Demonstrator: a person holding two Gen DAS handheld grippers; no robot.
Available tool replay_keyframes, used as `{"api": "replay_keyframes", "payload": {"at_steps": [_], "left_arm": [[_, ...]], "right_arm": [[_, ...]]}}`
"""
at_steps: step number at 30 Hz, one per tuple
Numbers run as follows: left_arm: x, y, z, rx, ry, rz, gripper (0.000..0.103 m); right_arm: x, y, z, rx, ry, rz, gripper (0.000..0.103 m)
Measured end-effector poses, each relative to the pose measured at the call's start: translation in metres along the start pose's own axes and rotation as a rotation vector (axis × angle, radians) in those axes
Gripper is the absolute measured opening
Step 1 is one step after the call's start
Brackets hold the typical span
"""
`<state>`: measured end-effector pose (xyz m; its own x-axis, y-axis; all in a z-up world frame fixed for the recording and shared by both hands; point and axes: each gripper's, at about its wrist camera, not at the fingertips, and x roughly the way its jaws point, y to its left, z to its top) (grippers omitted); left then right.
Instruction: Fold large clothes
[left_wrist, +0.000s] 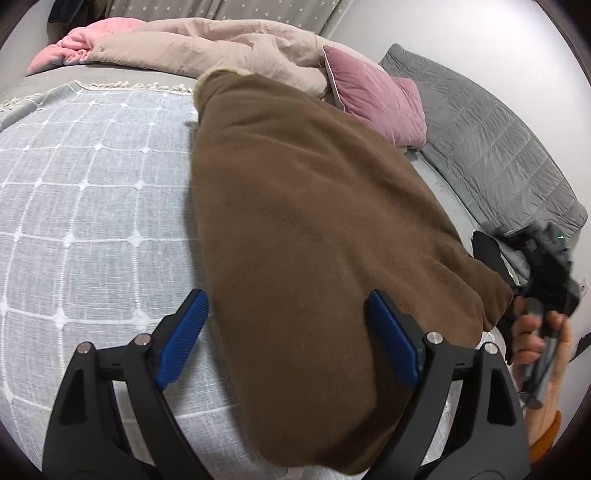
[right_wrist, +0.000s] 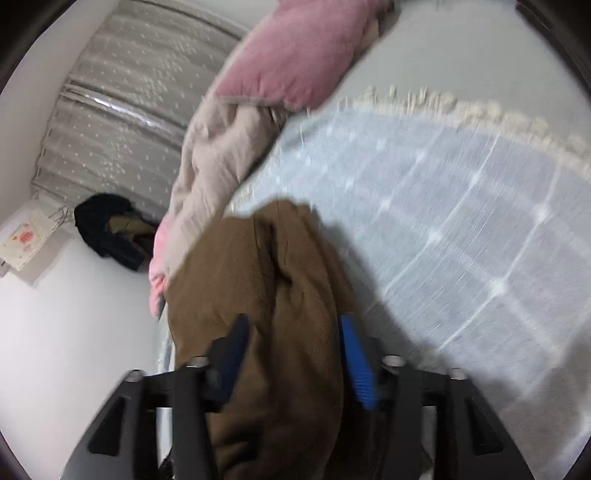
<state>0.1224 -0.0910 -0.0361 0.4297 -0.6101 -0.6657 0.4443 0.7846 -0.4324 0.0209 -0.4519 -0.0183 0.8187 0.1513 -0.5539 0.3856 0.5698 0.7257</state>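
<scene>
Brown garment (left_wrist: 317, 229) lay on the bed, on the grid-patterned throw (left_wrist: 92, 206), long axis running from the near edge toward the bedding at the far side; pink cushion (left_wrist: 373, 99) and beige duvet (left_wrist: 229, 48) beyond it. Left gripper (left_wrist: 291, 339) fingers spread wide, straddling the garment's near end, blue pads (left_wrist: 184, 336) not pressing it; nothing held. Right gripper (right_wrist: 295, 354) at the garment's other side edge, fingers parted with bunched brown fabric between them; view was blurred, no pinch visible, so read as released. Left looked the nearer hand for the next fold, closing on the near hem.
</scene>
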Motion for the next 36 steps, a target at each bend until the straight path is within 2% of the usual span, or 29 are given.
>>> {"api": "replay_keyframes", "payload": {"at_steps": [1, 2, 5, 7, 10, 12, 14, 18, 21, 25, 27, 30, 32, 35, 36], "left_arm": [[0.002, -0.002, 0.0, 0.004, 0.002, 0.003, 0.09], [0.004, -0.005, 0.001, 0.01, 0.003, 0.011, 0.092], [0.01, -0.016, 0.003, 0.028, 0.016, 0.041, 0.098], [0.014, -0.021, 0.004, 0.035, 0.021, 0.056, 0.101], [0.018, -0.02, 0.007, 0.031, 0.033, 0.049, 0.102], [0.019, -0.013, 0.01, 0.017, 0.053, 0.023, 0.102], [0.022, -0.003, 0.013, -0.018, 0.084, -0.018, 0.102], [0.038, 0.025, 0.014, -0.176, 0.179, -0.161, 0.103], [0.054, 0.046, 0.008, -0.334, 0.245, -0.29, 0.103], [0.055, 0.046, 0.006, -0.326, 0.235, -0.315, 0.102], [0.056, 0.042, 0.006, -0.309, 0.239, -0.312, 0.098], [0.05, 0.035, 0.008, -0.268, 0.218, -0.278, 0.085], [0.043, 0.029, 0.009, -0.248, 0.194, -0.261, 0.073], [0.028, 0.02, 0.015, -0.228, 0.147, -0.258, 0.061], [0.022, 0.021, 0.021, -0.226, 0.129, -0.263, 0.06]], "right_arm": [[-0.007, 0.0, 0.0, 0.013, -0.009, 0.022, 0.08], [-0.012, 0.0, 0.0, 0.032, -0.01, 0.049, 0.083], [-0.008, 0.004, 0.007, 0.083, 0.027, 0.1, 0.086], [-0.004, 0.005, 0.006, 0.067, 0.054, 0.08, 0.086], [0.017, 0.004, -0.002, 0.008, 0.123, -0.015, 0.086], [0.035, 0.0, -0.007, -0.024, 0.191, -0.098, 0.086], [0.044, -0.011, -0.015, -0.018, 0.237, -0.119, 0.086], [0.061, -0.037, -0.017, 0.106, 0.305, -0.014, 0.089], [0.071, -0.05, -0.02, 0.144, 0.328, 0.06, 0.089], [0.076, -0.05, -0.024, 0.132, 0.33, 0.098, 0.089], [0.081, -0.044, -0.025, 0.116, 0.327, 0.098, 0.089], [0.084, -0.035, -0.029, 0.078, 0.339, 0.113, 0.078], [0.084, -0.031, -0.031, 0.073, 0.337, 0.149, 0.06], [0.073, -0.013, -0.028, 0.016, 0.292, 0.188, 0.045], [0.067, -0.004, -0.028, -0.012, 0.275, 0.197, 0.044]]}}
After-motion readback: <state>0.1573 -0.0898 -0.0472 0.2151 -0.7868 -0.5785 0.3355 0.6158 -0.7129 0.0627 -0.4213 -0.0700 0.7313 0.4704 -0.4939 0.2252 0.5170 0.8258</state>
